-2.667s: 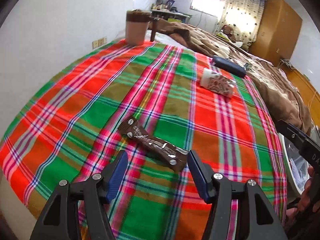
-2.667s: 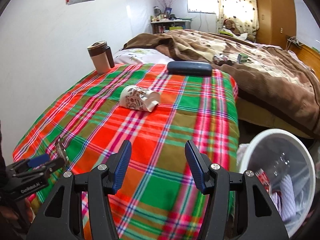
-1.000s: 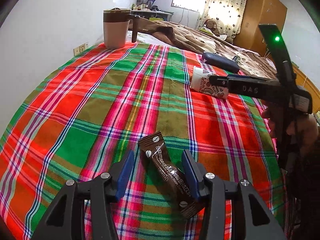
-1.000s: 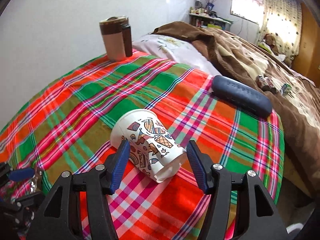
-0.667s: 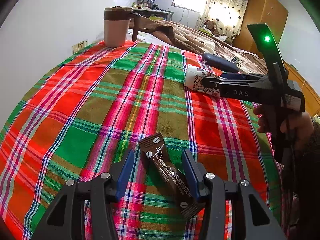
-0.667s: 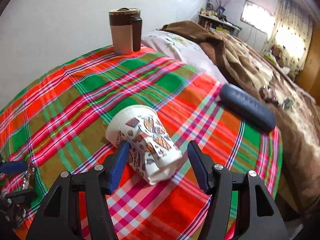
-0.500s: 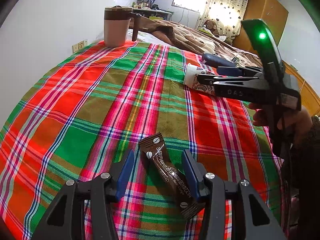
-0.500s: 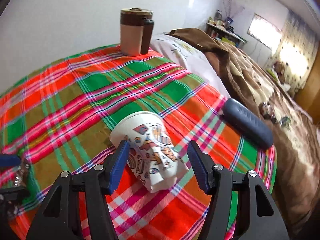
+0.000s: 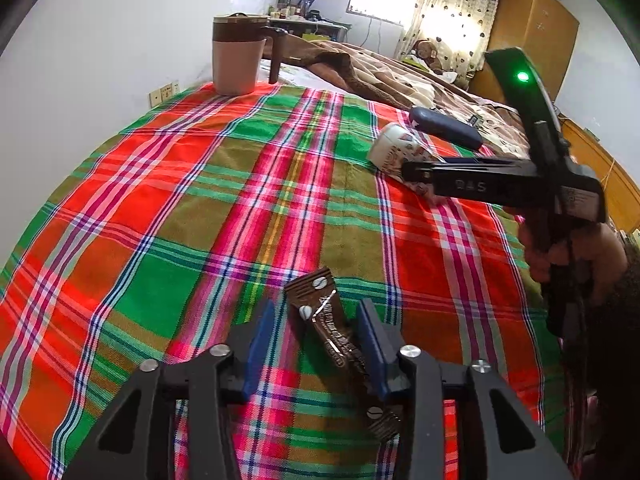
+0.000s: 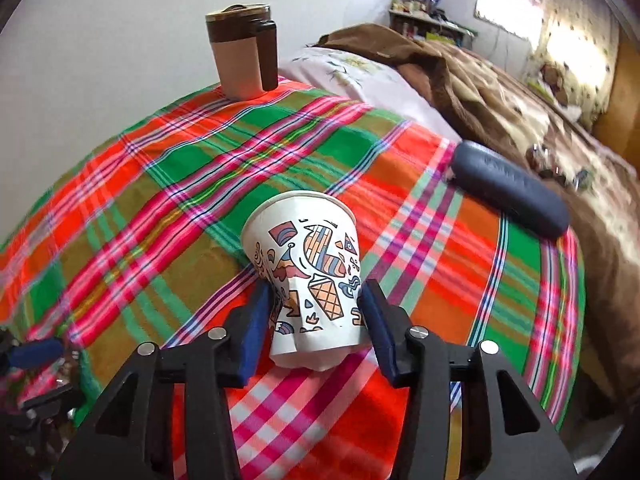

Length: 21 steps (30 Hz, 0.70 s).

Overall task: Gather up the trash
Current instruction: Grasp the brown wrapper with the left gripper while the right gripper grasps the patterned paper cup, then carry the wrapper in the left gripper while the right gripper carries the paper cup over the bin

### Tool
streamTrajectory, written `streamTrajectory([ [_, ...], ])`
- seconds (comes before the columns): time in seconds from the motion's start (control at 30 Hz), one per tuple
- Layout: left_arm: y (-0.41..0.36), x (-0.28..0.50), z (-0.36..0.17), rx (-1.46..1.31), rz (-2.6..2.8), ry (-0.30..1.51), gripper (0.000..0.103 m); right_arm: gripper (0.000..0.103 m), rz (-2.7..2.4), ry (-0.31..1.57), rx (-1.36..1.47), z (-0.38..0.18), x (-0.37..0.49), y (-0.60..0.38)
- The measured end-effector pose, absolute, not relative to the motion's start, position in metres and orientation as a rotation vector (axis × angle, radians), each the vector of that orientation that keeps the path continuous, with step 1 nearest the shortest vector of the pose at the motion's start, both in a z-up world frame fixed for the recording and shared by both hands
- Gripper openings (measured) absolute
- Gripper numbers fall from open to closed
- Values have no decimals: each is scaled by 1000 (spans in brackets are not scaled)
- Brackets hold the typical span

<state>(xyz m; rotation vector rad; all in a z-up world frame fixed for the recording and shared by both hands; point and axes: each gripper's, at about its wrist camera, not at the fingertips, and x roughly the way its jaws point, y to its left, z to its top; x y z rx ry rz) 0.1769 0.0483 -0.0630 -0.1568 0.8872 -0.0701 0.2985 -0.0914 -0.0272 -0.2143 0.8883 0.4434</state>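
A brown snack wrapper (image 9: 334,334) lies on the plaid cloth (image 9: 160,208) between the fingers of my left gripper (image 9: 318,338), which is open around it without pinching it. A crumpled patterned paper cup (image 10: 308,276) lies on its side between the fingers of my right gripper (image 10: 314,320), which is open around its base end. The cup (image 9: 394,156) and the right gripper also show in the left wrist view, far right. The left gripper's blue fingertip (image 10: 34,352) shows at the right wrist view's left edge.
A brown and pink travel mug (image 10: 244,52) stands at the far corner of the cloth. A dark blue case (image 10: 508,196) lies at the cloth's right edge, beside a bed with a brown blanket (image 10: 500,92). A white wall runs along the left.
My right gripper has moved forward so the cup's base sits between its fingers, and its view has turned a little. The left gripper has stayed around the wrapper.
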Motion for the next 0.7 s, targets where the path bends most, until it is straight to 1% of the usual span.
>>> streamTrajectory([
  [0.07,52,177,-64,-165,-61,881,31,43,426,891,-197,-28,290,-93],
  [0.1,53,176,-64,-170,-58,879,30,43,422,885,-196,-28,285,-93],
  [0.17,56,176,-65,-171,-51,875,23,43,414,879,-207,-29,280,-92],
  [0.7,51,164,-59,-171,-67,866,22,43,411,856,-69,-20,224,-107],
])
